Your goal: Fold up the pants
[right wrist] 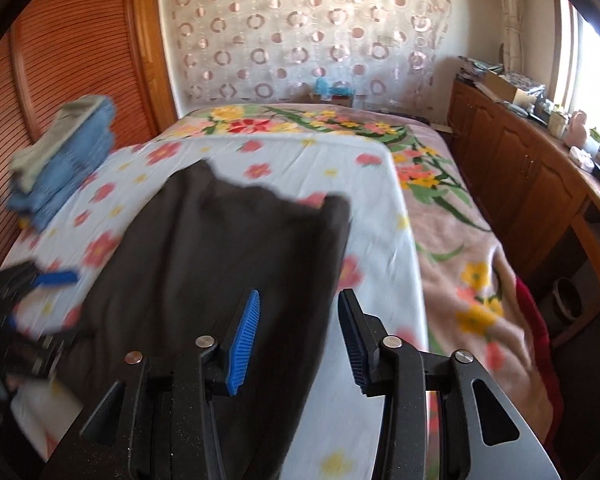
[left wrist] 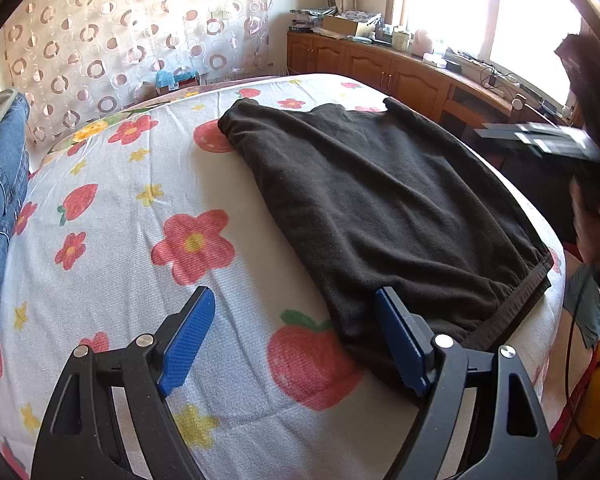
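Observation:
Black pants (left wrist: 380, 204) lie flat on a white flowered sheet (left wrist: 140, 208) on the bed, waistband toward me at the right. My left gripper (left wrist: 296, 320) is open and empty, its right finger at the pants' near left edge. In the right wrist view the pants (right wrist: 220, 260) spread ahead, their right edge running between the fingers of my right gripper (right wrist: 298, 320), which is open and empty. The left gripper (right wrist: 40, 280) shows blurred at the far left of that view.
A stack of folded jeans (left wrist: 0, 200) sits at the bed's left side, also in the right wrist view (right wrist: 64, 152). A wooden cabinet (right wrist: 520, 184) with clutter runs along the right wall under the window. A flowered blanket (right wrist: 452, 240) covers the bed's right part.

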A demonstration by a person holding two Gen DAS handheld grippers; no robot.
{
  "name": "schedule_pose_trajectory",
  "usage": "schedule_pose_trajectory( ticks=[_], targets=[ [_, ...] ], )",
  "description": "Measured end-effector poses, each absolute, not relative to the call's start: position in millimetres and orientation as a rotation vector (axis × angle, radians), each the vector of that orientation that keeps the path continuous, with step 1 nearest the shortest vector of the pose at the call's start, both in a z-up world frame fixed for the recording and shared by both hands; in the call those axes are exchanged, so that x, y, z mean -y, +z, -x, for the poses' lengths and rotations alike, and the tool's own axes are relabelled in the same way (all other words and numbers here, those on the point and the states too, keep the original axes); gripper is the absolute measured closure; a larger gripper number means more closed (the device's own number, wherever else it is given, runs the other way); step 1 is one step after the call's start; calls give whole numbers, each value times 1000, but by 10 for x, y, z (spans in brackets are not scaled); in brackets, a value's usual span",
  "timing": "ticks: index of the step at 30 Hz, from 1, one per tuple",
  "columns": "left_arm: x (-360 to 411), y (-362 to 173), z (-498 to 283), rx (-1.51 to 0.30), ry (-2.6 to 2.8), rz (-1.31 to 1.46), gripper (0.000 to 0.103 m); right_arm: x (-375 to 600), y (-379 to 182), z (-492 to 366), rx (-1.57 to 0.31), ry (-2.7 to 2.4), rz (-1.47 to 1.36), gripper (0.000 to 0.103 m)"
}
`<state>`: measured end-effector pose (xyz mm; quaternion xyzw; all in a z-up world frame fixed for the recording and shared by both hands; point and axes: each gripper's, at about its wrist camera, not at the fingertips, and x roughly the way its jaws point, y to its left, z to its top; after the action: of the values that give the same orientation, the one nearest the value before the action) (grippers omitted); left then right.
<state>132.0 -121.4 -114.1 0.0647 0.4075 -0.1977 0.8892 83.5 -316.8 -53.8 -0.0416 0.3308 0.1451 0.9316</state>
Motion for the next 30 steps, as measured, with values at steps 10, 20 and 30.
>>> schedule_pose_trajectory(
  ticks=[10, 20, 30],
  targets=[
    [1156, -1014, -1166, -817, -421, -117, 21, 3453, -794, 12, -704, 302, 14, 49],
    [1244, -1032, -810, -845, -531, -82, 51, 3654, -805, 220, -734, 358, -97, 49],
    [1322, -1074, -697, -860, -574, -57, 59, 3527, -799, 217, -728, 352, -85, 81]
  ],
)
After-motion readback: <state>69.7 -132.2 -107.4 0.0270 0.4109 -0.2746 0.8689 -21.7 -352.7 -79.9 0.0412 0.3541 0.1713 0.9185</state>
